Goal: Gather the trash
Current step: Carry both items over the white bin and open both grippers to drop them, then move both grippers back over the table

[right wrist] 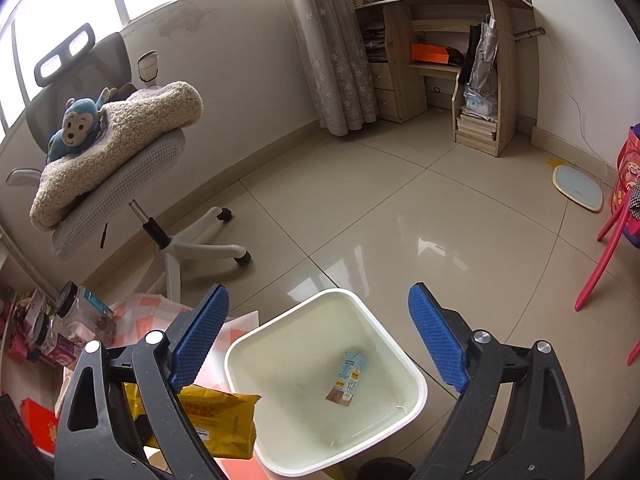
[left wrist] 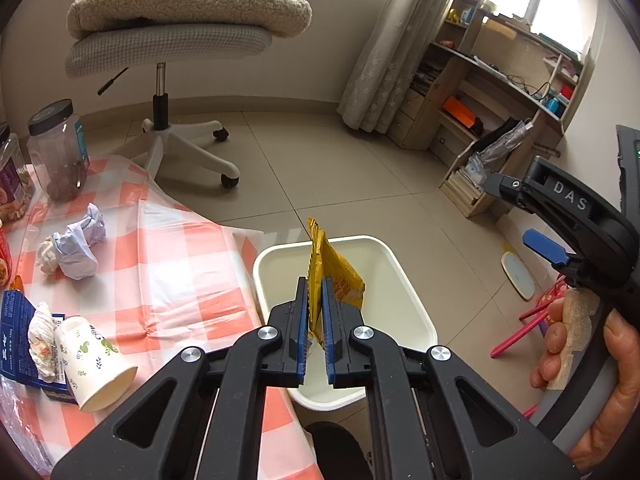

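Note:
My left gripper (left wrist: 315, 280) is shut on a yellow snack wrapper (left wrist: 340, 276) and holds it upright over the white bin (left wrist: 404, 280) beside the table. The same wrapper (right wrist: 220, 416) shows at the lower left of the right wrist view. My right gripper (right wrist: 318, 300) hangs open above the bin (right wrist: 416, 376) with nothing between its blue pads. A small light-blue packet (right wrist: 348, 378) lies on the bin's bottom. On the checked tablecloth (left wrist: 180, 272) lie a crumpled paper (left wrist: 78, 246), a tipped paper cup (left wrist: 94, 360), a wadded tissue (left wrist: 42, 336) and a blue box (left wrist: 16, 336).
Snack jars (left wrist: 60, 148) stand at the table's far left. An office chair (left wrist: 168, 44) with a blanket stands on the tiled floor behind. A wooden desk with shelves (left wrist: 480, 92) fills the far right corner. Pink chair legs (right wrist: 604, 256) and a floor scale (right wrist: 578, 188) lie right of the bin.

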Motion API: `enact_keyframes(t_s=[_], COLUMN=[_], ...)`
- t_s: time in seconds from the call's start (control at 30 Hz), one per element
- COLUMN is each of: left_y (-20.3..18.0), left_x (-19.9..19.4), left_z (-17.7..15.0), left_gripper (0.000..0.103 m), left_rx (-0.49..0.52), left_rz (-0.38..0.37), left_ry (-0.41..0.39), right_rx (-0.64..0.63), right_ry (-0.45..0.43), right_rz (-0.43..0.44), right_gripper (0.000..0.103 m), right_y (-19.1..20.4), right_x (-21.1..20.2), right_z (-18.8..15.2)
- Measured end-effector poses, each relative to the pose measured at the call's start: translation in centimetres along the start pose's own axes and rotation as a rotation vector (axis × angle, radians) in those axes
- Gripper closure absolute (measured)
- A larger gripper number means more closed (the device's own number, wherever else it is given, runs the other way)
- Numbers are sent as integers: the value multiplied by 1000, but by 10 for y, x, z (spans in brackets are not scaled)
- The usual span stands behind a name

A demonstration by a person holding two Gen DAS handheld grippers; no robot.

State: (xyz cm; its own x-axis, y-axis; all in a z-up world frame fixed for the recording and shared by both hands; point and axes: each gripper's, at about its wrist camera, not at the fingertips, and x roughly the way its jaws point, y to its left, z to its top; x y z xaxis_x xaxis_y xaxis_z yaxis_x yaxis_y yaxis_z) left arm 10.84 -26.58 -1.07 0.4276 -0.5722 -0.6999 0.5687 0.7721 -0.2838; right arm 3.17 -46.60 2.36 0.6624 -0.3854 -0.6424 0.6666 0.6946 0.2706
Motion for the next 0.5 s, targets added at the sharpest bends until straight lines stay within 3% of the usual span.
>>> enact_keyframes(t_s=[0.03,0.1,0.27,0.5], left_y=[-1,-1,0,10], left_x=[4,3,-7,-32], left_z=[1,1,2,6], left_gripper=[86,57,47,22], left_rx=[-4,-11,12,40], left_rz=[-1,-2,44,173], left_ry=[11,10,-19,-102], right_rx=[9,22,10,-54], right_ry=[-4,-9,-27,-91], right_rz=[-2,-5,-18,-43], right_gripper=[14,14,12,7], right_y=[-3,-6,-6,13], right_x=[-1,-2,-5,-17], right_z=[1,3,2,-8])
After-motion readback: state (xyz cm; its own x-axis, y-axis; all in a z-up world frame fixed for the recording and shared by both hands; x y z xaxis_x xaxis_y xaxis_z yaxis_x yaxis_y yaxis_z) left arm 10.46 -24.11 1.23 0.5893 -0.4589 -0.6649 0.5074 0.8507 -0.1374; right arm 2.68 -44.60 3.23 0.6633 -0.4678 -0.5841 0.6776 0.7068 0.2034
